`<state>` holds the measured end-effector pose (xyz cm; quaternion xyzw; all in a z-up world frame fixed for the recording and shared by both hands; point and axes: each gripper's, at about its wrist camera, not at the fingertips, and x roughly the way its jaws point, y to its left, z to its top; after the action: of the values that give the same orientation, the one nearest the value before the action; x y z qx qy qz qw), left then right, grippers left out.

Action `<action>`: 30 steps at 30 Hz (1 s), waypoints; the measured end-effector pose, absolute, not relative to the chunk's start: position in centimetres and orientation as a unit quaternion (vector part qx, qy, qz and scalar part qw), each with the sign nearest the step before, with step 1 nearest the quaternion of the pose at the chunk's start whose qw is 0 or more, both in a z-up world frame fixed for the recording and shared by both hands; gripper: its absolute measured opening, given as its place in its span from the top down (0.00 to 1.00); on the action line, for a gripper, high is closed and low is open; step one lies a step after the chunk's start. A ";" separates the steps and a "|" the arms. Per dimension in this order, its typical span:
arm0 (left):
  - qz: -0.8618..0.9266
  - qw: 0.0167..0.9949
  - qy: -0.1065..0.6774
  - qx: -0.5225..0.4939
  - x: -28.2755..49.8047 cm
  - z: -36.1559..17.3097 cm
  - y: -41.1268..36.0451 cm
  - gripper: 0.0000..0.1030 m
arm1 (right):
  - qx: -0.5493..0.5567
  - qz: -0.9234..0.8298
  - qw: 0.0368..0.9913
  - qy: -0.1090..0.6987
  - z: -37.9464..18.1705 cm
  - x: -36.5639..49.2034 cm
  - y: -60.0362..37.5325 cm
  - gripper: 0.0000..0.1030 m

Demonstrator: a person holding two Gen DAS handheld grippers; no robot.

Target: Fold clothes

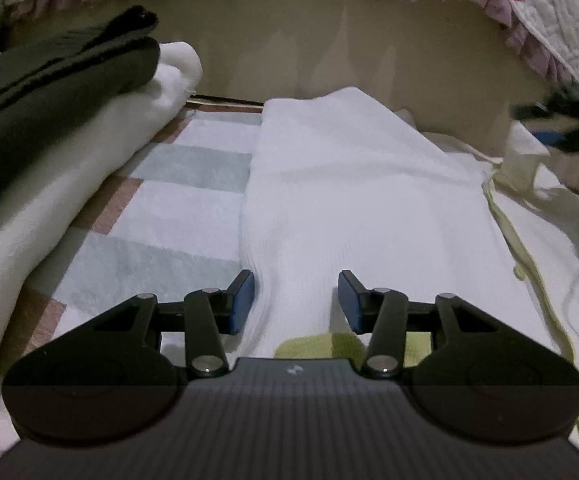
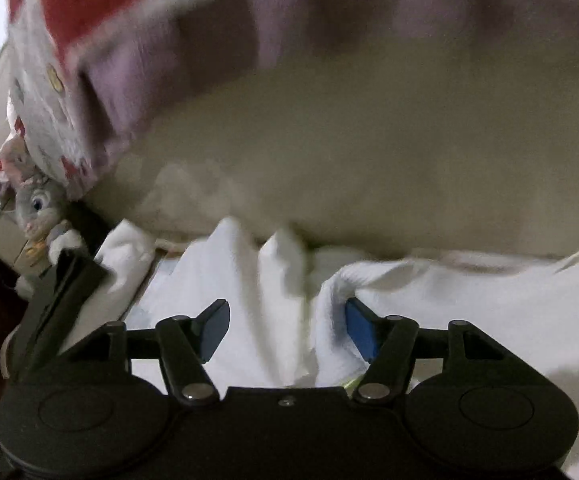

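A white knit garment (image 1: 353,184) with pale yellow trim lies on the striped cloth, its left side folded over in a long straight edge. My left gripper (image 1: 296,300) is open, low over the garment's near end, with cloth between its blue pads (image 1: 241,304). In the right wrist view the same white garment (image 2: 257,304) is rumpled into raised folds. My right gripper (image 2: 287,330) is open, with folds of the cloth standing between its pads; the view is blurred by motion.
A stack of folded clothes, dark green (image 1: 49,80) on white (image 1: 49,200), sits at the left. A beige bed side (image 1: 329,40) with a ruffled quilt (image 1: 529,20) stands behind. A plush toy (image 2: 37,204) sits at the far left.
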<state>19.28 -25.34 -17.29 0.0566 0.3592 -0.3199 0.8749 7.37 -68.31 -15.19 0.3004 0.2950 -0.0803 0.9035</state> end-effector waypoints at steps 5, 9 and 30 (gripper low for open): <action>-0.312 0.875 0.367 0.049 19.6 -17.4 -25.1 0.55 | 0.271 -0.253 0.892 0.259 -15.3 -1.3 -71.8 0.35; -0.312 0.878 0.360 0.055 19.2 -17.6 -25.3 0.56 | 0.323 -0.307 0.854 0.270 -17.3 -5.6 -75.4 0.36; -0.459 0.799 0.270 0.280 17.1 -17.7 -60.2 0.98 | 0.178 -0.258 0.915 0.254 -16.0 -1.0 -76.8 0.96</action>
<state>17.14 -60.22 -17.74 0.2796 0.2704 -0.4592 0.7986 -0.98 -76.80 -16.03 0.1780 0.2544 -0.2584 0.9148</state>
